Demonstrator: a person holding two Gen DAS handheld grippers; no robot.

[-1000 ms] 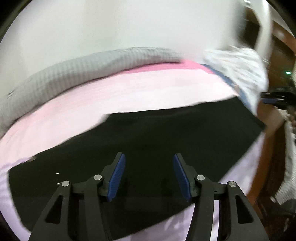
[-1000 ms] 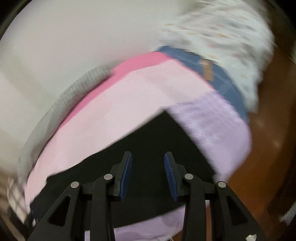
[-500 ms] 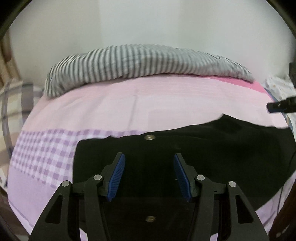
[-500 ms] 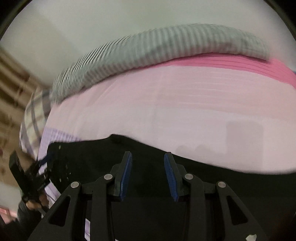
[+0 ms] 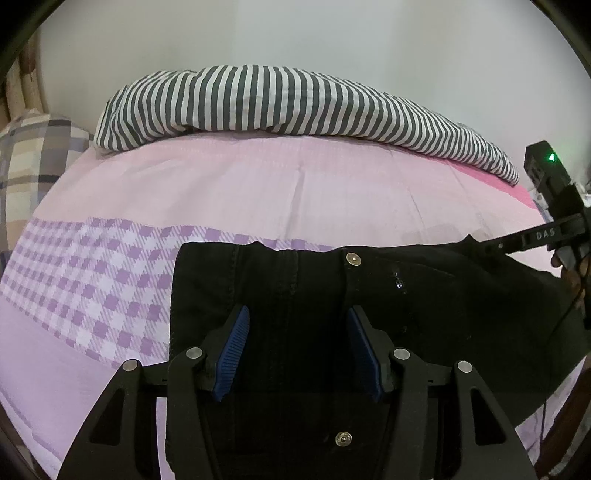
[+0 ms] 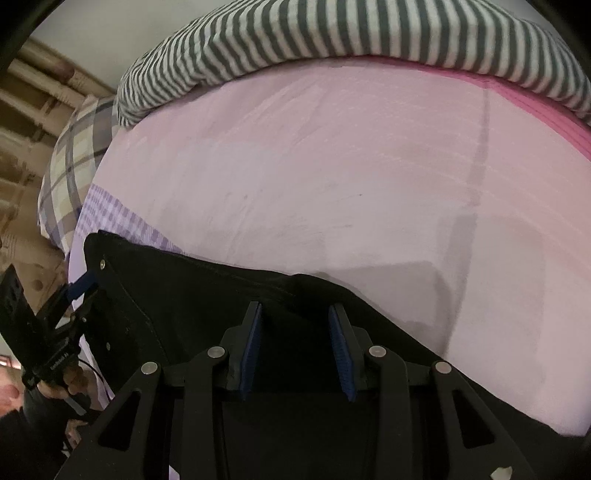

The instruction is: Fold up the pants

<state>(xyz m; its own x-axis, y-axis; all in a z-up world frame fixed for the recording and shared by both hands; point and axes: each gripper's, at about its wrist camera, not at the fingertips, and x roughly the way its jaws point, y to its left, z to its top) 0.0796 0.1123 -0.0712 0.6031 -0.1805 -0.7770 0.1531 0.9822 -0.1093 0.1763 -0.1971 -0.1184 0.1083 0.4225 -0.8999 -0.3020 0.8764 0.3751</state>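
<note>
Pink bedsheet [image 5: 295, 192] with a purple checked band covers the bed. Striped blanket [image 5: 288, 103] lies along its far edge; plaid pillow [image 5: 26, 170] at left. Black pants [image 5: 303, 295] lie flat at the near edge, under both tools. Left gripper [image 5: 298, 347] released above the waistband; right gripper [image 6: 295, 341] released, holding nothing.

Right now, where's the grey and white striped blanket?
The grey and white striped blanket lies bunched along the bed's far edge against the white wall, beyond the pink sheet and black pants; a plaid pillow sits left of it.
</note>
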